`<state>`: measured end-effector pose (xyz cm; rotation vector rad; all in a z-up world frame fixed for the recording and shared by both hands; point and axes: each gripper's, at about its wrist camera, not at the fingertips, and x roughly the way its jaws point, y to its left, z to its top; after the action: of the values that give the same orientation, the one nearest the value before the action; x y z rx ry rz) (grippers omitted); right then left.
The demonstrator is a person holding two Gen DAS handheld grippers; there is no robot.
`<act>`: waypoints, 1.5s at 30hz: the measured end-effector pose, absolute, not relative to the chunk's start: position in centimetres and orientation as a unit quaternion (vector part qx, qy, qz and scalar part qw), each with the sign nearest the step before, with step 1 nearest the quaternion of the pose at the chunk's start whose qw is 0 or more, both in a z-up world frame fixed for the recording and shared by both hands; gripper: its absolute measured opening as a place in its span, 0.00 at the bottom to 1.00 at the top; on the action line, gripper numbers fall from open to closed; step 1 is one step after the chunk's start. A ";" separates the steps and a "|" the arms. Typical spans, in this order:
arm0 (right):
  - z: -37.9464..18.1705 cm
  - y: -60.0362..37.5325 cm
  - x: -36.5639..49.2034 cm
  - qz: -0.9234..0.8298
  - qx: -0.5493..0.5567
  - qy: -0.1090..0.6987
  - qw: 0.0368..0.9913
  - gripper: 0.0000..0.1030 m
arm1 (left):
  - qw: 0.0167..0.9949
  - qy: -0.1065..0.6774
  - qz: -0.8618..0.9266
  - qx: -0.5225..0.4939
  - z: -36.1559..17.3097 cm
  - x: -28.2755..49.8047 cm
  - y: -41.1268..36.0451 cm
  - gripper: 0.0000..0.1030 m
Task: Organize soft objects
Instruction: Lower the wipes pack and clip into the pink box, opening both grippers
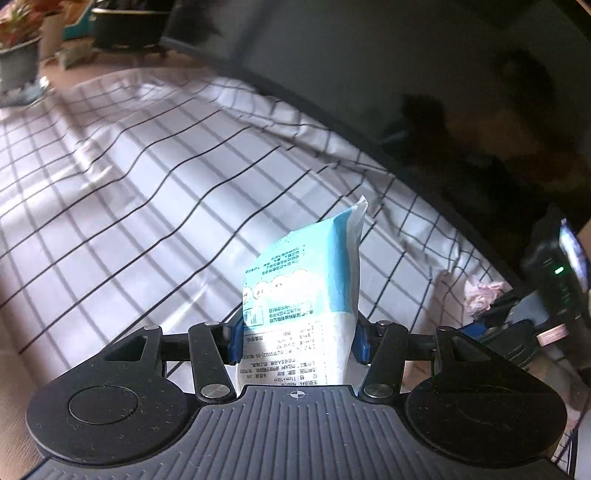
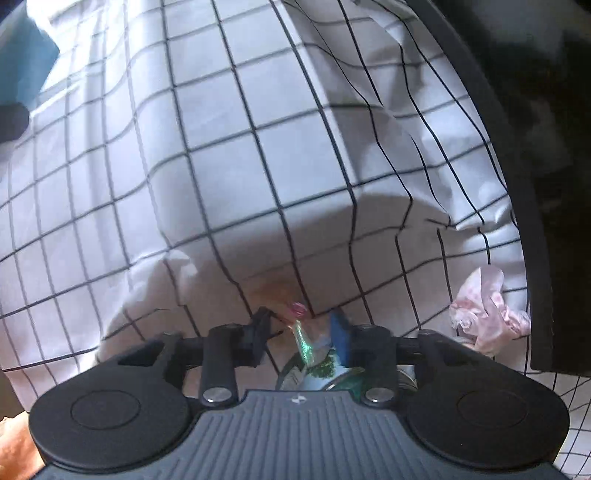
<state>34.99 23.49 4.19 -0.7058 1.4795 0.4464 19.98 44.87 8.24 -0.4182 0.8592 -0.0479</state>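
My left gripper is shut on a blue and white soft tissue pack, held upright above the white checked cloth. My right gripper stands partly open; a thin green and pink wrapped item and a green printed packet lie between and below its fingers, and I cannot tell if they are gripped. A crumpled pink soft cloth lies at the cloth's right edge; it also shows in the left wrist view.
A dark curved panel borders the cloth on the right, also in the right wrist view. Potted plants and a dark tub stand beyond the cloth's far left. The right gripper's body shows at the right.
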 end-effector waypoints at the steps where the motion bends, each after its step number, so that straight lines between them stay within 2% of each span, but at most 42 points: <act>1: 4.6 23.6 34.9 0.200 -0.309 0.653 0.662 0.13 | 0.887 0.415 -0.021 -0.200 8.2 19.8 44.9 0.56; 8: 13.2 22.9 34.4 0.216 -0.263 0.594 0.729 0.13 | 0.896 0.409 -0.046 -0.167 10.7 21.3 42.2 0.56; 15: 22.8 16.8 33.0 0.185 -0.173 0.541 0.802 0.13 | 0.906 0.400 -0.107 -0.090 14.4 23.7 36.2 0.56; 24: 28.4 3.5 27.6 0.108 -0.087 0.476 0.868 0.13 | 0.894 0.399 -0.204 -0.002 17.2 24.6 22.5 0.56; 37: 28.3 -17.9 18.3 -0.060 0.017 0.405 0.912 0.13 | 0.841 0.411 -0.349 0.049 16.9 23.4 1.1 0.56; 45: 21.6 -23.0 14.2 -0.104 0.084 0.384 0.914 0.13 | 0.799 0.433 -0.418 -0.005 13.1 23.9 -9.4 0.56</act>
<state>14.21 -23.03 21.63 0.1738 0.7900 -0.2151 23.86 -9.43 13.11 -0.0104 0.9299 -0.8962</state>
